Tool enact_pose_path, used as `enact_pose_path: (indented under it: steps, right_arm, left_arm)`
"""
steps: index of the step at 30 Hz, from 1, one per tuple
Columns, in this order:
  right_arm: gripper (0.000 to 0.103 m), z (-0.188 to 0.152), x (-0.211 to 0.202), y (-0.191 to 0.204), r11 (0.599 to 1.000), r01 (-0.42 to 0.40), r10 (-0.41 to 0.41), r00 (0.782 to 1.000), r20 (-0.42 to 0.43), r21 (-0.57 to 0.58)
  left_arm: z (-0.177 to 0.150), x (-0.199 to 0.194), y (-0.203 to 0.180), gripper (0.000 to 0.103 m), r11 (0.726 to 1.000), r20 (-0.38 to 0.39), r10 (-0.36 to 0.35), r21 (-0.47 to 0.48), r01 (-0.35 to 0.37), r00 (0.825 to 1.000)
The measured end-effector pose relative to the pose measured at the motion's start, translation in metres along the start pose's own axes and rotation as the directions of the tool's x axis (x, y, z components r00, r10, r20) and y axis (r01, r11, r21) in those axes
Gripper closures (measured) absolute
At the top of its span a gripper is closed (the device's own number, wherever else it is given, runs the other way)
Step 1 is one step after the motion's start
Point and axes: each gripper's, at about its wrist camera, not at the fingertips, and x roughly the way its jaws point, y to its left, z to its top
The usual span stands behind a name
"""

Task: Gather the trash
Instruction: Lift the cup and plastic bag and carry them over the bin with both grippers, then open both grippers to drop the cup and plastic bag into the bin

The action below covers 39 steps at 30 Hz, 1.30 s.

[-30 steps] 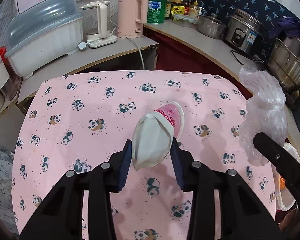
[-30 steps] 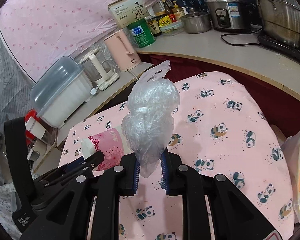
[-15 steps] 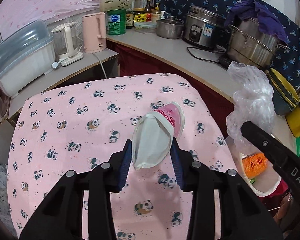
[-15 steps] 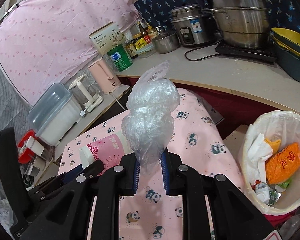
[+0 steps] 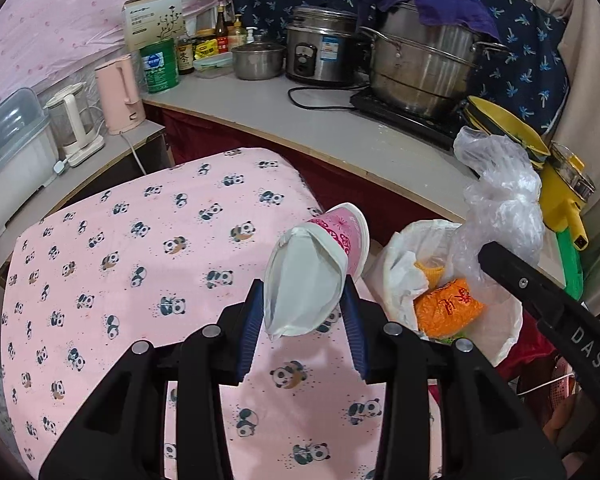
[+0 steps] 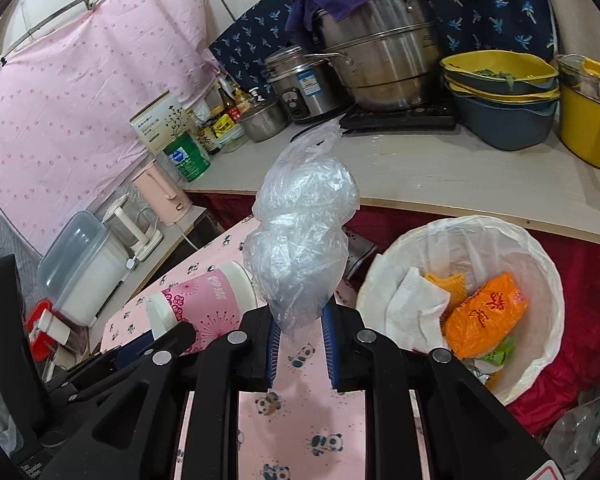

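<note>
Here, left gripper [image 5: 304, 312] clamped on a squashed paper cup [image 5: 316, 276] just left of the bin [image 6: 540, 264], right gripper [image 6: 300, 340] pinching a crumpled plastic bag [image 6: 300, 240] beside its rim, both above the panda cloth [image 5: 140, 264].

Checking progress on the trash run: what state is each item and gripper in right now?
Left gripper: shut on paper cup.
Paper cup: squashed flat, held above the table.
Right gripper: shut on plastic bag.
Plastic bag: crumpled, held upright, not yet binned.
Trash bin: open, lined, partly filled.
Orange packet: inside the bin.
</note>
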Motion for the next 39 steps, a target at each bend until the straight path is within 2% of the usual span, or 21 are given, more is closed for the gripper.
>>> enact_pose_path:
  steps: [10, 21, 28, 33, 37, 39]
  right_arm:
    - [0.085, 0.000, -0.029, -0.063, 0.995, 0.069, -0.071, 0.997, 0.032, 0.076]
    - [0.085, -0.005, -0.046, -0.112, 0.984, 0.112, -0.119, 0.992, 0.042, 0.142]
    - [0.085, -0.007, -0.050, -0.132, 0.977, 0.128, -0.136, 0.990, 0.039, 0.172]
    - [0.085, -0.007, -0.046, -0.138, 0.975, 0.130, -0.138, 0.990, 0.031, 0.178]
    - [0.085, -0.007, -0.041, -0.139, 0.976, 0.128, -0.134, 0.991, 0.022, 0.177]
    - [0.085, -0.007, -0.039, -0.138, 0.976, 0.126, -0.131, 0.991, 0.019, 0.175]
  left_arm:
    - [-0.002, 0.009, -0.066, 0.066, 0.995, -0.023, -0.057, 0.076, 0.058, 0.998]
    - [-0.004, 0.023, -0.124, 0.066, 0.983, -0.074, -0.119, 0.135, 0.128, 0.990]
    - [-0.007, 0.037, -0.144, 0.065, 0.978, -0.105, -0.130, 0.147, 0.144, 0.986]
    - [-0.008, 0.045, -0.149, 0.064, 0.980, -0.109, -0.113, 0.150, 0.129, 0.988]
    - [-0.008, 0.047, -0.147, 0.051, 0.984, -0.100, -0.102, 0.135, 0.115, 0.990]
    - [-0.008, 0.048, -0.145, 0.051, 0.985, -0.096, -0.096, 0.131, 0.108, 0.991]
